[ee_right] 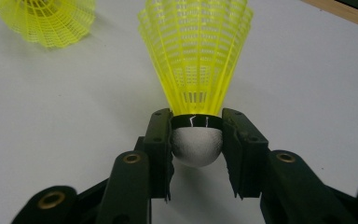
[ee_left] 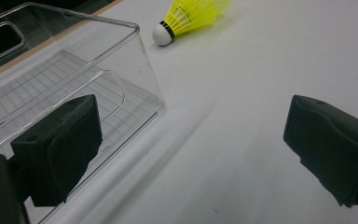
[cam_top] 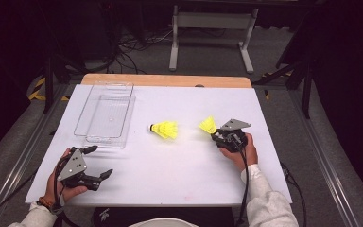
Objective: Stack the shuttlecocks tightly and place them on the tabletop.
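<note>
Risk was slip: right claw (ee_right: pixel 196 154) pinched only the shuttlecock (ee_right: pixel 196 70) cork; left claw (ee_left: pixel 191 149) stood open beside the tray (ee_left: pixel 65 70)

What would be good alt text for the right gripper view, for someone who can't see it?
The right gripper has its two black jaws clamped on the white cork head of a yellow shuttlecock, whose mesh skirt fans away from the camera over a white table. A second yellow shuttlecock lies on the table at upper left.
</note>
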